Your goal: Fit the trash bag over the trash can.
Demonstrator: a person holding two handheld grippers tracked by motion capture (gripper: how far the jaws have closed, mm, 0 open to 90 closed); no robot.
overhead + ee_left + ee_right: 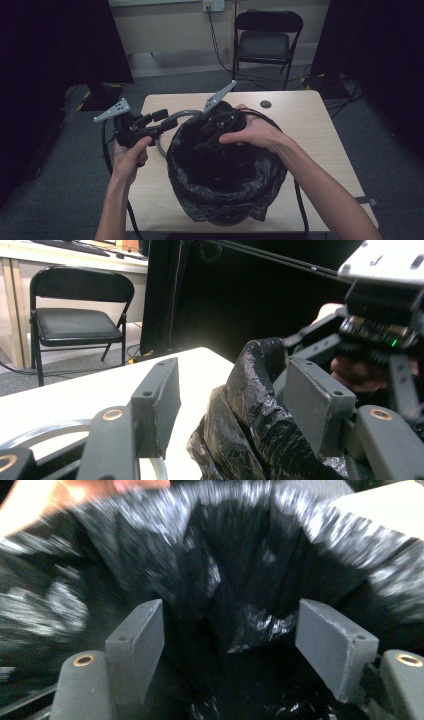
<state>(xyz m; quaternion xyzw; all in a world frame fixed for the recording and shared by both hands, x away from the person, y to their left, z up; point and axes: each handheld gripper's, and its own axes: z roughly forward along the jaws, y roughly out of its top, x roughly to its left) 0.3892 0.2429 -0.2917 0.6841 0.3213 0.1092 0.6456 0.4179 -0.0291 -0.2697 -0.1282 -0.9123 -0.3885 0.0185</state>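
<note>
A black bin bag (pixel 227 197) lines a round bin on the light wooden table (pixel 320 150), its mouth wide open. My left gripper (pixel 162 123) is held level at the bag's left rim. In the left gripper view its jaws (pixel 232 375) stand open, and the crinkled bag edge (pixel 250 430) rises between them, close to the right pad (pixel 312 400). My right gripper (pixel 202 139) reaches over the far rim and points down into the bag. In the right gripper view it is open (pixel 232 612), with dark bag folds (pixel 240 555) farther in and nothing between the pads.
A clear curved tube (pixel 172 119) lies on the table by the left gripper. A black folding chair (pixel 265 37) stands behind the table, with cables on the floor near it. A round hole (pixel 265 104) sits near the table's far edge. Dark curtains hang on both sides.
</note>
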